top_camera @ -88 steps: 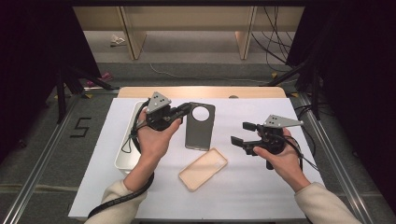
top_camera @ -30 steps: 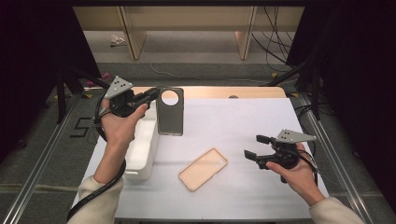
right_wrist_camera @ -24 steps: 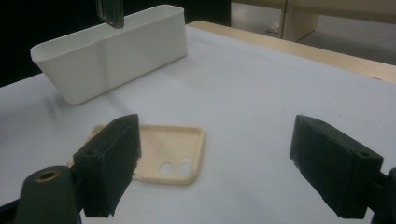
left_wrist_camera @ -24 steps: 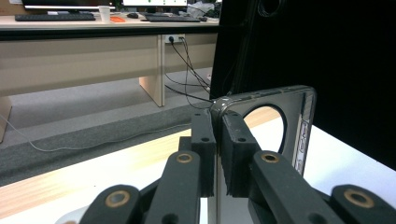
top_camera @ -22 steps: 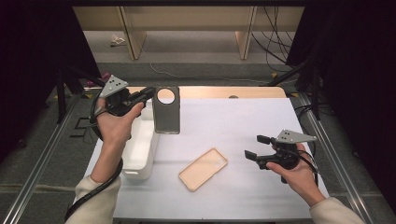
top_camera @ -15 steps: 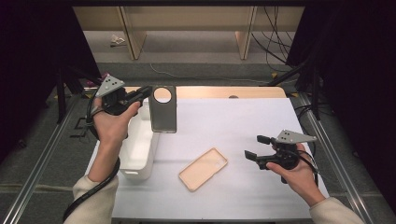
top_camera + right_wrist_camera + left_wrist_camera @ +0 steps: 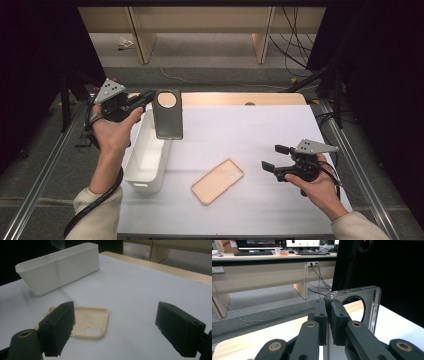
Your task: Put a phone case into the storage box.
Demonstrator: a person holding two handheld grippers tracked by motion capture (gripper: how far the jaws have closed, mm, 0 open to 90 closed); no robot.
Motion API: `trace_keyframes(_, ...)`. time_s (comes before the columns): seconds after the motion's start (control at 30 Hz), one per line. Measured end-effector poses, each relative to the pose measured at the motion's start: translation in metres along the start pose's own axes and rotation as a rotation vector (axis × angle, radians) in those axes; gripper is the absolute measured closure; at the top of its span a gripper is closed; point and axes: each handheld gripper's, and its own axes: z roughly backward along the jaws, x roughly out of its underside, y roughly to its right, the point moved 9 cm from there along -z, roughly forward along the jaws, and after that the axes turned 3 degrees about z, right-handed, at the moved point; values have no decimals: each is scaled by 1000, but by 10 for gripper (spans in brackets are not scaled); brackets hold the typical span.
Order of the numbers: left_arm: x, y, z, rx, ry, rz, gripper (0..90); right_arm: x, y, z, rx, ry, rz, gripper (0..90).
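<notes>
High view showed the left gripper (image 7: 146,99) raised at the far left of the worktop (image 7: 260,130), clamped on the upper corner of a dark phone case (image 7: 167,114). The case hung upright from that grip, its round camera opening at the top, above the far end of the white bin (image 7: 145,159) and just beside the bin's right wall. The person's left hand (image 7: 114,131) wrapped the gripper's handle, with the cable trailing down along the sleeve.

Left gripper view confirmed the hold: both black jaws pressed flat together on the case's (image 7: 358,308) rim, with the circular cutout visible just past the pads and small side-button slots on the edge to the right.

The right gripper (image 7: 274,157) hovered over the near right part of the worktop, held in the right hand (image 7: 320,187), jaws spread wide and gripping nothing. It pointed left toward a beige phone case (image 7: 217,181) that lay flat, inner side up, on the white surface between the bin and that gripper, touching neither.

Right gripper view looked along the parted jaws at the beige case (image 7: 87,323), whose two small lens holes faced the camera, with the white bin (image 7: 60,266) standing farther back on the left.
</notes>
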Motion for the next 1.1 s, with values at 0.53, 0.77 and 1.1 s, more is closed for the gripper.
trace_keyframes(0.53,-2,-14,7,-32,10,-20,840,1,0,-1,-1,-4,-1,168)
trace_keyframes(0.77,-3,-20,11,-47,14,-27,841,1,0,-1,0,-5,-2,169)
trace_keyframes(1.1,-4,-23,12,-60,13,-41,840,2,1,-1,-1,-6,-3,169)
